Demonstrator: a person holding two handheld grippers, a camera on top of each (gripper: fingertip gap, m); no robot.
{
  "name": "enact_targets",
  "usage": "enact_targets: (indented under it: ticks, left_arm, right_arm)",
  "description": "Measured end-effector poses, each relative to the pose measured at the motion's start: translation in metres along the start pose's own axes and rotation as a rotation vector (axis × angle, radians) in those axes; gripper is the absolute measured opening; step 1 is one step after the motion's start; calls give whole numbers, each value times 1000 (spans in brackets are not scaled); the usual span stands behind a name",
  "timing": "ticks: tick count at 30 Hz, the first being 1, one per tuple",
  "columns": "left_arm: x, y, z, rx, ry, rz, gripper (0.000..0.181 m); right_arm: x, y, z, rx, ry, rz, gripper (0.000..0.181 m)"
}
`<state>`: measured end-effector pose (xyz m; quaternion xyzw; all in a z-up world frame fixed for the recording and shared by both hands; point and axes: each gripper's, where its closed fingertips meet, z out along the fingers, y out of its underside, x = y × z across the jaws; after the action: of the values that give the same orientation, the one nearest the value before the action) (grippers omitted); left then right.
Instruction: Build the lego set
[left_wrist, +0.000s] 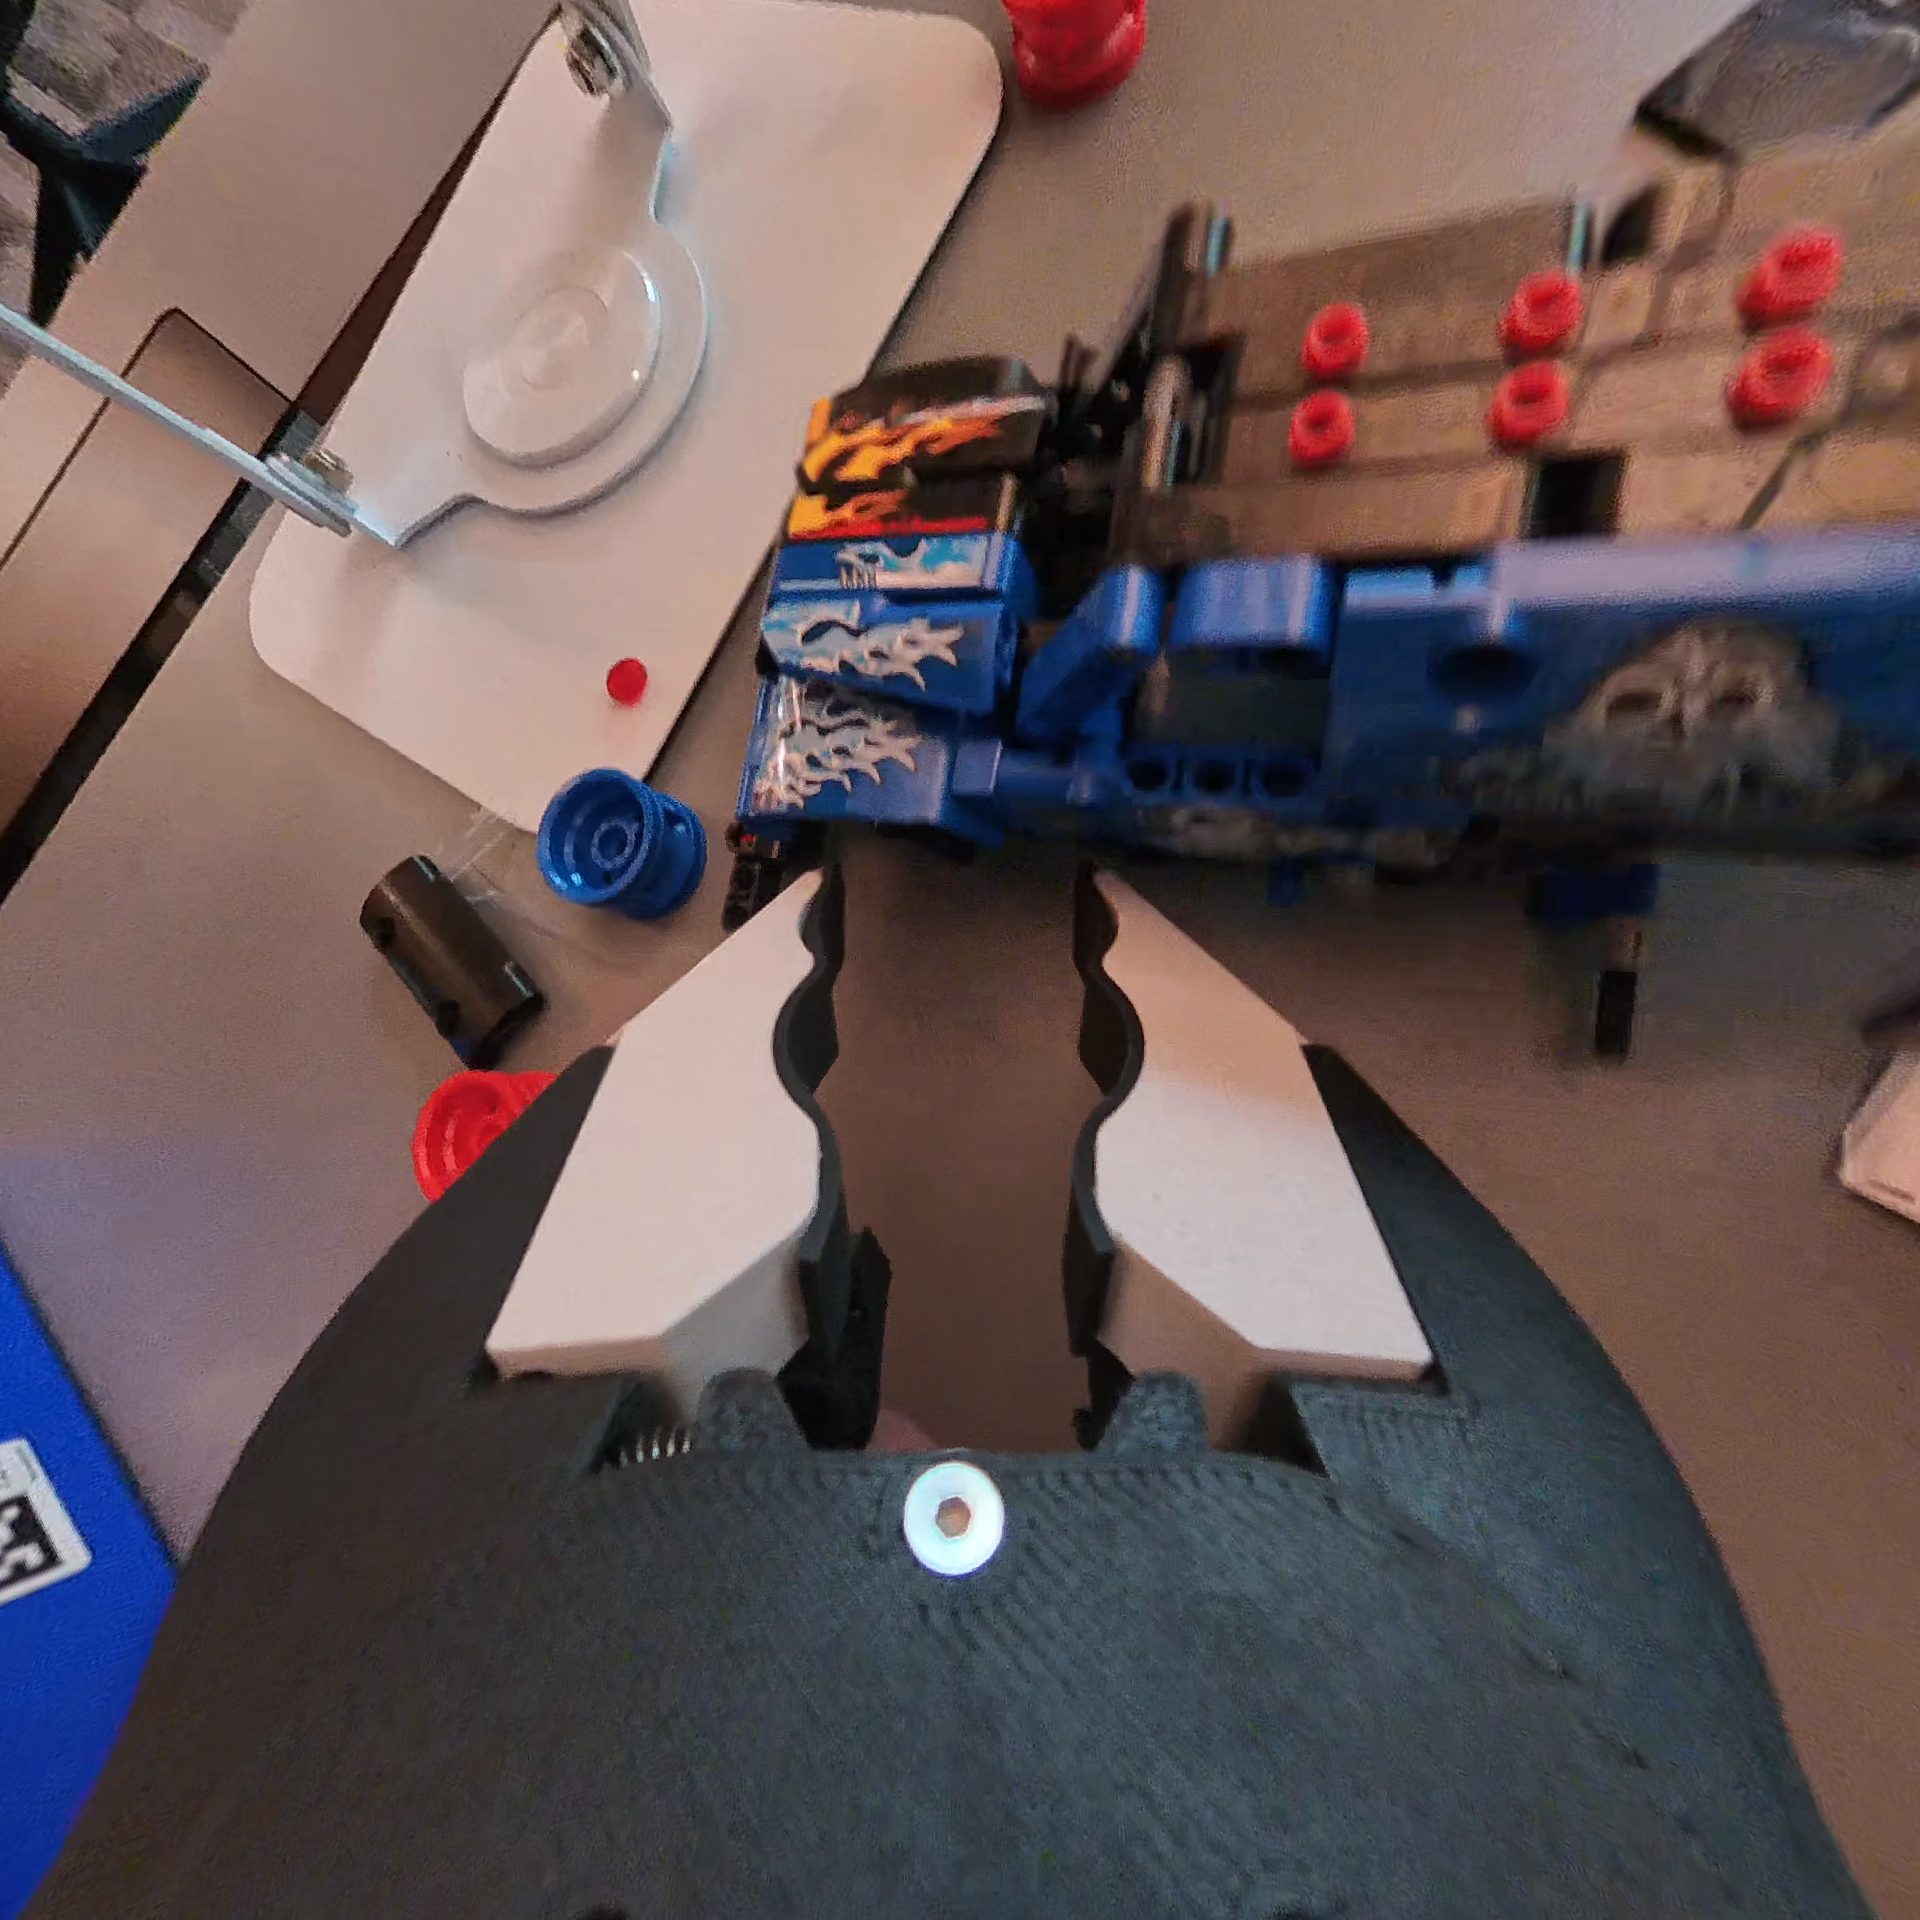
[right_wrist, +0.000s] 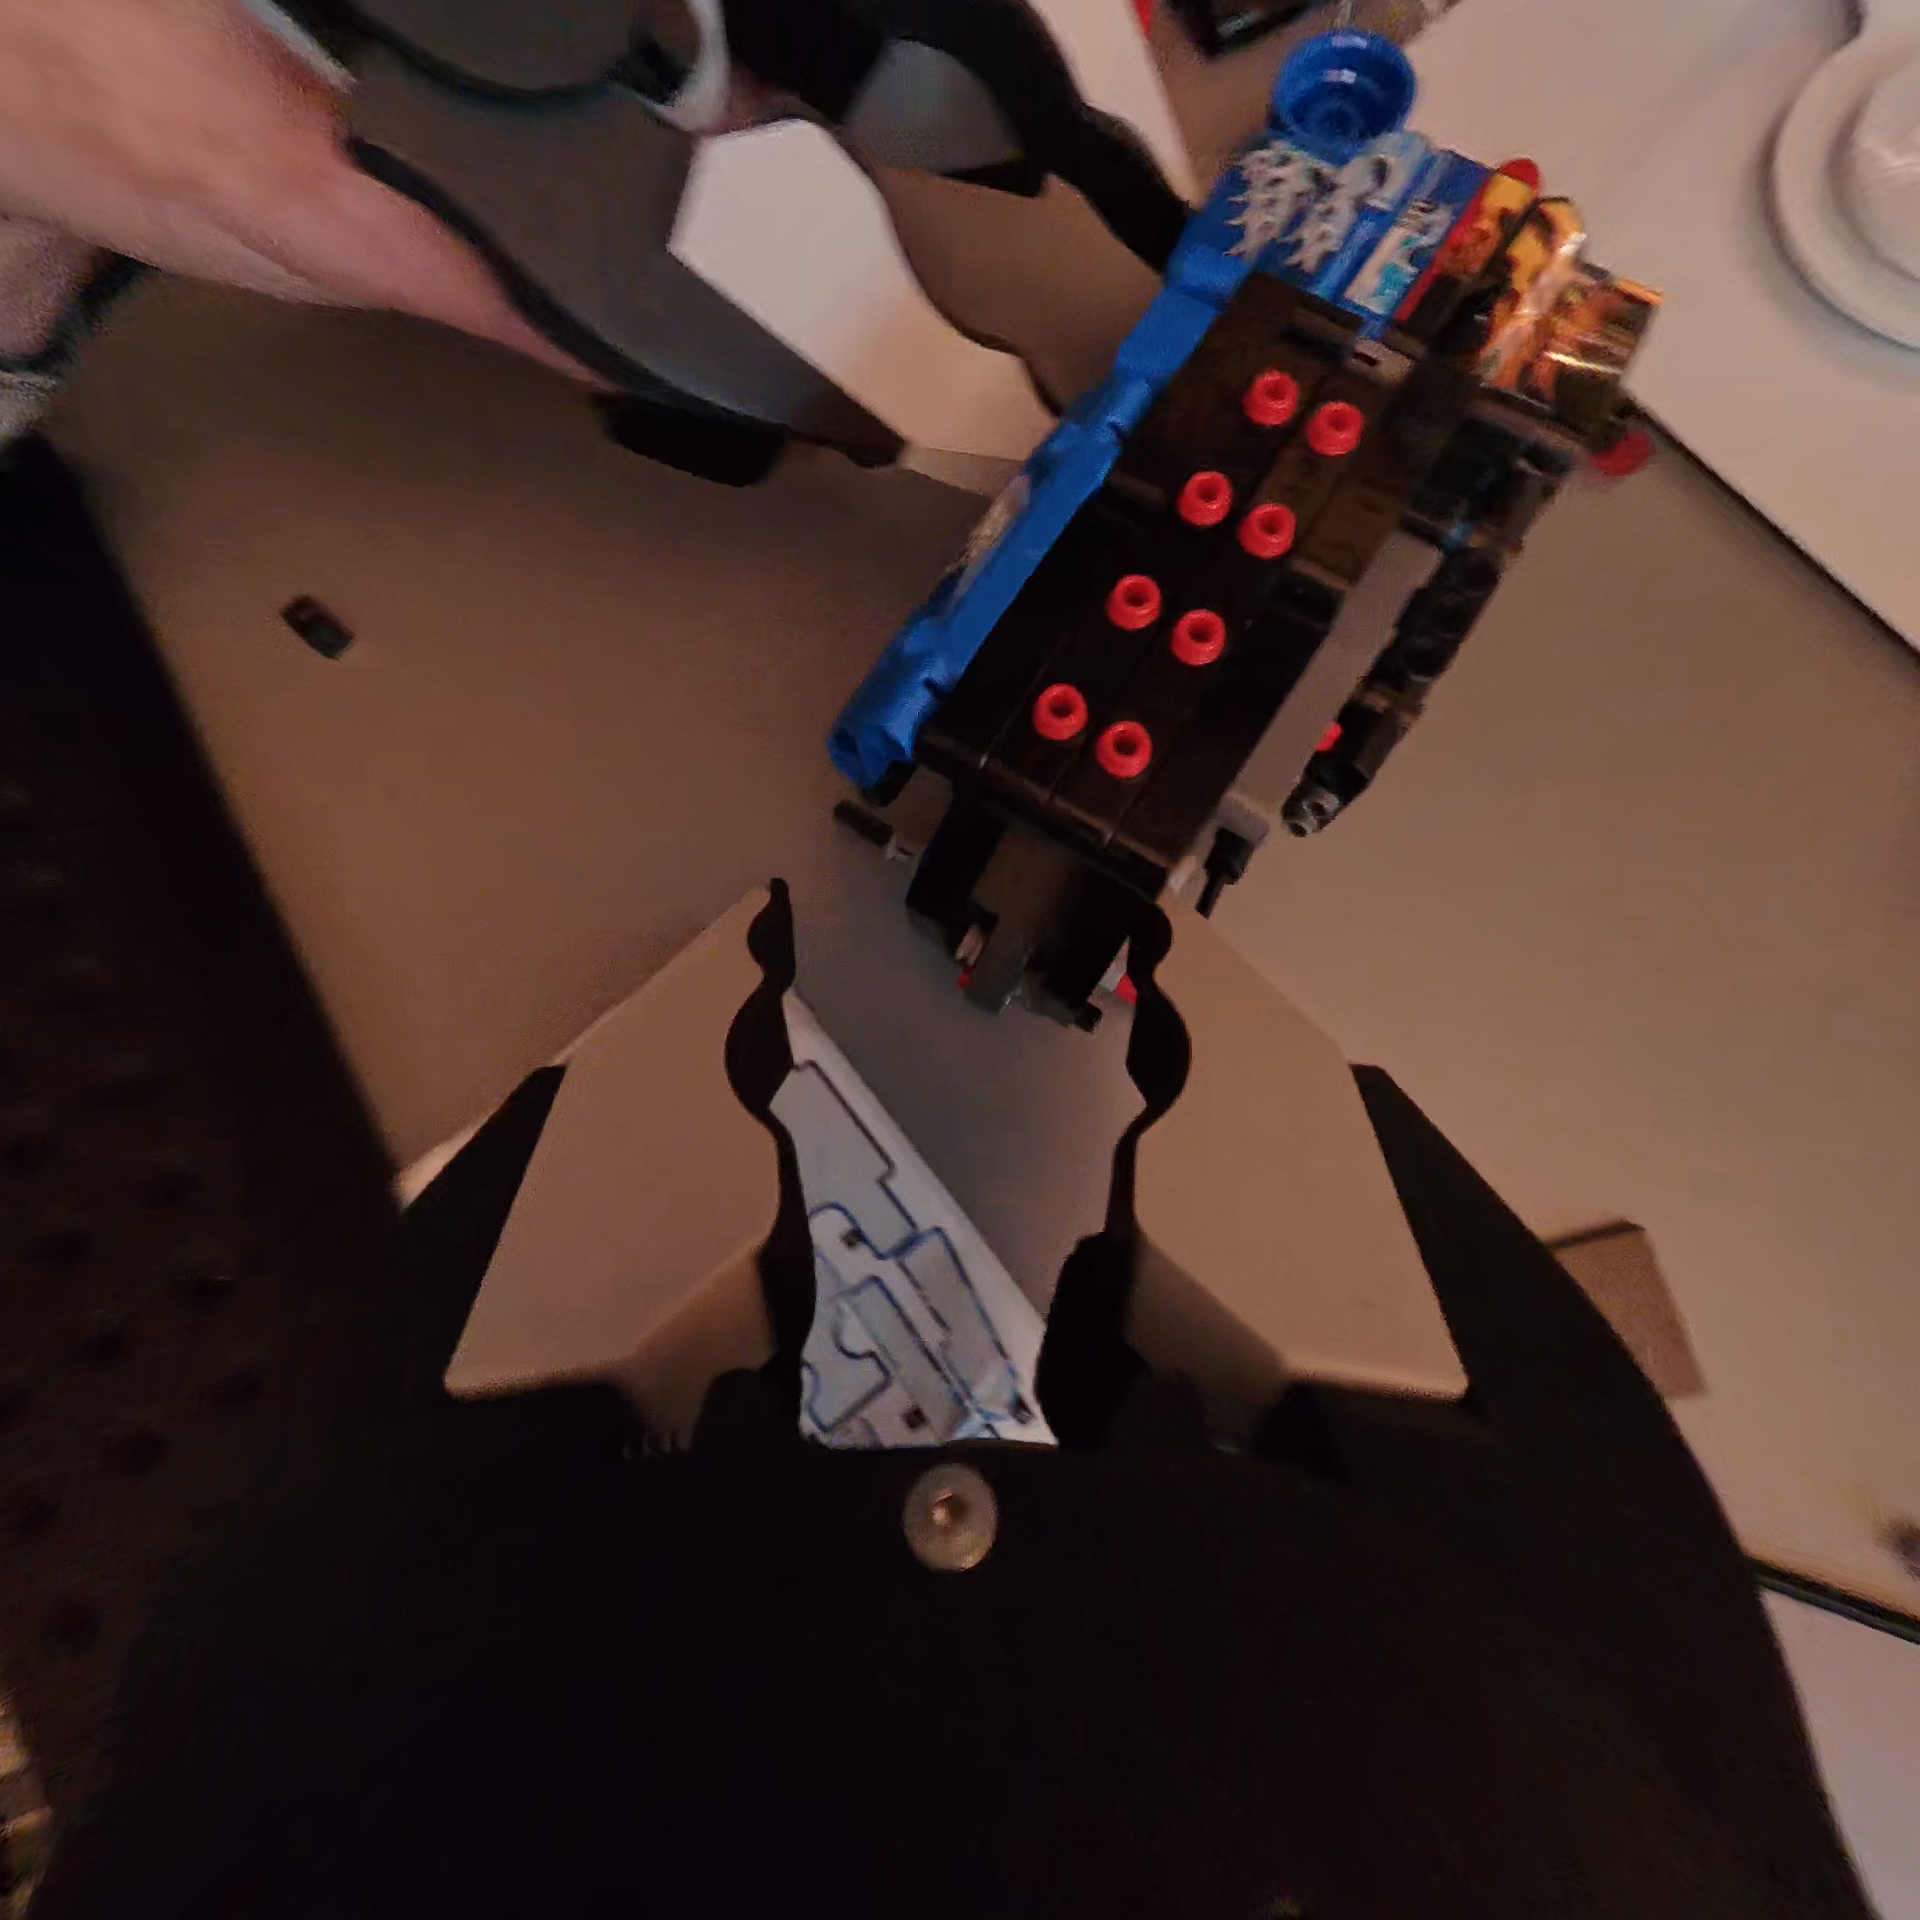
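- Handling the lego truck (left_wrist: 1299, 665) calls for care, I judge: it looks light and rigid as hard plastic, but clipped-together panels can pop apart, and the glossy stickered faces seem slippery.
- Best hold, in my view, is across the blue side beam (right_wrist: 997, 530) and the black deck (right_wrist: 1174, 582), not the stickered cab or the thin pins at the near end.
- It lies on the tan table (left_wrist: 1351, 1195); its cab end bears blue tiles with white flame stickers and black tiles with orange flames, and the black deck carries paired rows of red studs (right_wrist: 1195, 566).
- Left gripper (left_wrist: 951, 894) has its jaws parted with nothing between them, fingertips just short of the truck's blue side, apparently not touching.
- Right gripper (right_wrist: 961, 914) is likewise spread and empty, with one tip close by the truck's near black end; contact is unclear through blur.
- Loose parts sit left of the cab: a blue wheel hub (left_wrist: 620, 842), a black connector piece (left_wrist: 447, 951) and a red wheel hub (left_wrist: 468, 1127); another red hub (left_wrist: 1075, 42) lies far off.
- White stand base (left_wrist: 623, 312) sits far left; a printed instruction sheet (right_wrist: 894, 1309) lies under the right gripper.
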<state>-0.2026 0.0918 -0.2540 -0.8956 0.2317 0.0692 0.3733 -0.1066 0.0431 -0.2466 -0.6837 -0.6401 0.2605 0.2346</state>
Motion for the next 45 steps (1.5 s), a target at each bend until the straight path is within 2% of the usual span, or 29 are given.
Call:
enact_targets:
  ticks: [10, 19, 21, 25, 31, 34, 37, 40, 45]
  left_arm:
    - [-7, -6, 21, -15, 32, 58, 32]
    - [-13, -15, 33, 26, 79, 98, 31]
    - [-16, -16, 34, 34, 66, 93, 34]
    - [-22, -10, 28, 17, 33, 98, 41]
    - [-40, -14, -5, 73, -14, 11, 47]
    - [-43, -24, -26, 138, -11, -32, 55]
    - [-34, -38, -47, 220, 50, -72, 64]
    - [-15, -51, -63, 279, 111, -80, 73]
    - [20, -61, -69, 275, 174, -48, 88]
  right_arm:
    - [-54, -17, 11, 56, -130, 57, 111]
    - [-72, -35, 15, 166, -199, 194, 137]
    - [-75, -36, 15, 176, -211, 197, 135]
    - [-75, -32, 5, 193, -253, 209, 119]
    - [-67, -26, -32, 256, -235, 158, 110]
    - [-47, -15, -61, 282, -165, 95, 95]
    - [-3, 8, -99, 285, -29, 57, 74]
    - [78, 48, -145, 258, 220, 71, 58]
    - [188, 117, -221, 230, 420, 241, 41]
